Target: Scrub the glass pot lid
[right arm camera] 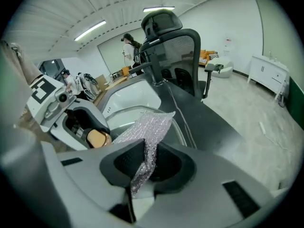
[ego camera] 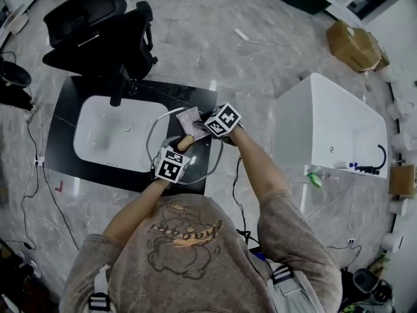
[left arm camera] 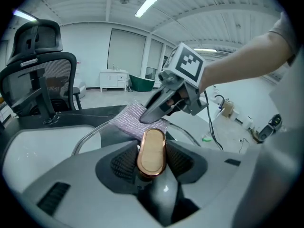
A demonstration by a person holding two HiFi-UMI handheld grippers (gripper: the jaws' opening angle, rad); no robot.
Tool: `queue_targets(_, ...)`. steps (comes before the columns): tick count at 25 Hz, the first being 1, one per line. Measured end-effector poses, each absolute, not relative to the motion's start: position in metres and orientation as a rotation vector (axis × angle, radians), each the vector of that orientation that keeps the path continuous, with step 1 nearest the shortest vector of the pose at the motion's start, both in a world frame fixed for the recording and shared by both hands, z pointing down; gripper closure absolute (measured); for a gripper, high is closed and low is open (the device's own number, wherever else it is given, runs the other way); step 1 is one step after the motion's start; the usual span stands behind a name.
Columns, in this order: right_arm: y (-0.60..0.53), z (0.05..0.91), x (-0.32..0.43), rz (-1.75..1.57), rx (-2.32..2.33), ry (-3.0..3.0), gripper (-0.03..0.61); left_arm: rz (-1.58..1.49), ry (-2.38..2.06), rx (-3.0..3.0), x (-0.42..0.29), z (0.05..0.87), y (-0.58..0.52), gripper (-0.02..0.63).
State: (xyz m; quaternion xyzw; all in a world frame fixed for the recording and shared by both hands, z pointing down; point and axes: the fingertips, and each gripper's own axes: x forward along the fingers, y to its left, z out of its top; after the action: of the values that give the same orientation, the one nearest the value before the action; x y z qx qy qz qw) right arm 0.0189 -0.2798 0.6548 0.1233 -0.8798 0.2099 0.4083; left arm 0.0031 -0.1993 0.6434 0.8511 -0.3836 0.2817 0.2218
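Note:
The glass pot lid (ego camera: 163, 124) with a metal rim lies over the dark counter to the right of the sink basin. Its tan oval knob (left arm camera: 152, 152) stands between the pads of my left gripper (ego camera: 173, 164), which is shut on it. My right gripper (ego camera: 218, 121) is shut on a silvery scrubbing cloth (right arm camera: 147, 129), and the cloth (ego camera: 191, 121) rests on the lid's far right part. In the right gripper view the left gripper (right arm camera: 83, 131) holds the knob (right arm camera: 98, 137) just left of the cloth. The lid's rim (left arm camera: 88, 137) curves off to the left in the left gripper view.
A white sink basin (ego camera: 117, 134) is set in the black counter (ego camera: 71, 96). A black office chair (ego camera: 101, 31) stands behind the counter. A white bathtub (ego camera: 332, 132) is at the right, with cables (ego camera: 240, 201) on the marble floor. A person (right arm camera: 128, 49) stands far off.

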Motion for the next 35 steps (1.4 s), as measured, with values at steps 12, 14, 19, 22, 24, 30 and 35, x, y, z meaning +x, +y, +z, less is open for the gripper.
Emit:
queue_targets(12,-0.206,0.650,0.057,0.629,0.488,-2.252,0.494,0.823,-1.001,2.316,0.003,0.642,-0.201,0.420)
queue_targets(14,-0.194,0.651,0.058,0.642,0.520,-2.252,0.494,0.840,-0.985,2.300,0.003,0.642,-0.201,0.420)
queue_targets(19,-0.169,0.656,0.063,0.690,0.604,-2.225,0.495,0.893,-0.936,2.262,0.003,0.643,-0.201,0.421)
queue_targets(22,-0.159,0.658,0.063,0.717,0.650,-2.204,0.495,0.902,-0.926,2.250,0.003,0.643,-0.201,0.420)
queue_targets(24,-0.152,0.658,0.063,0.743,0.686,-2.195,0.497,0.907,-0.921,2.244,0.004,0.644,-0.201,0.420)
queue_targets(30,-0.124,0.661,0.056,0.781,0.721,-2.166,0.499,0.941,-0.893,2.215,0.005,0.644,-0.200,0.421)
queue_targets(35,-0.116,0.661,0.035,0.800,0.716,-2.142,0.497,0.979,-0.855,2.176,0.004,0.645,-0.199,0.421)
